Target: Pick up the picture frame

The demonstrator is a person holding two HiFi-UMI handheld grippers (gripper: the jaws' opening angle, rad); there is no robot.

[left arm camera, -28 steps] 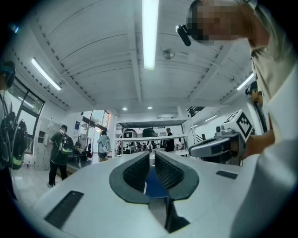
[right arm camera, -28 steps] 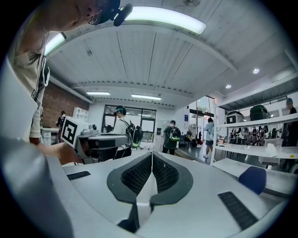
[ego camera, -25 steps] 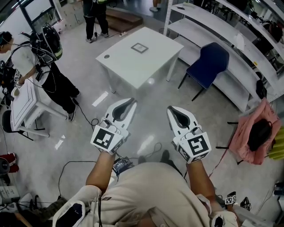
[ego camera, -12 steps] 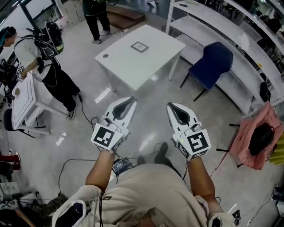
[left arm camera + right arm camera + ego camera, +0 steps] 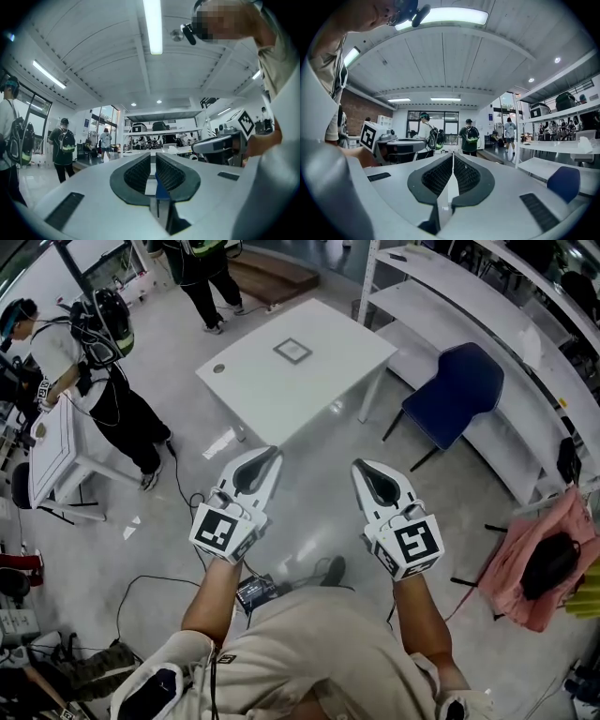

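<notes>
The picture frame (image 5: 292,352), small and square with a grey border, lies flat on the white table (image 5: 272,390) ahead of me in the head view. Both grippers are held out over the floor, well short of the table. My left gripper (image 5: 273,454) is shut with nothing between its jaws, and the left gripper view shows its dark ribbed pads (image 5: 140,172) close together. My right gripper (image 5: 359,468) is shut and empty too, its pads (image 5: 464,176) meeting at the tip. Neither gripper view shows the frame.
A blue chair (image 5: 455,390) stands right of the table, before long white shelves (image 5: 487,329). A person with a backpack (image 5: 89,362) works at a small table (image 5: 47,460) on the left. Another person (image 5: 202,273) stands beyond. Cables (image 5: 178,582) cross the floor; a pink cloth (image 5: 534,568) lies right.
The table and frame have shifted slightly in the head view and the chair has slid lower right as I walk. Both grippers keep the same pose, still shut.
</notes>
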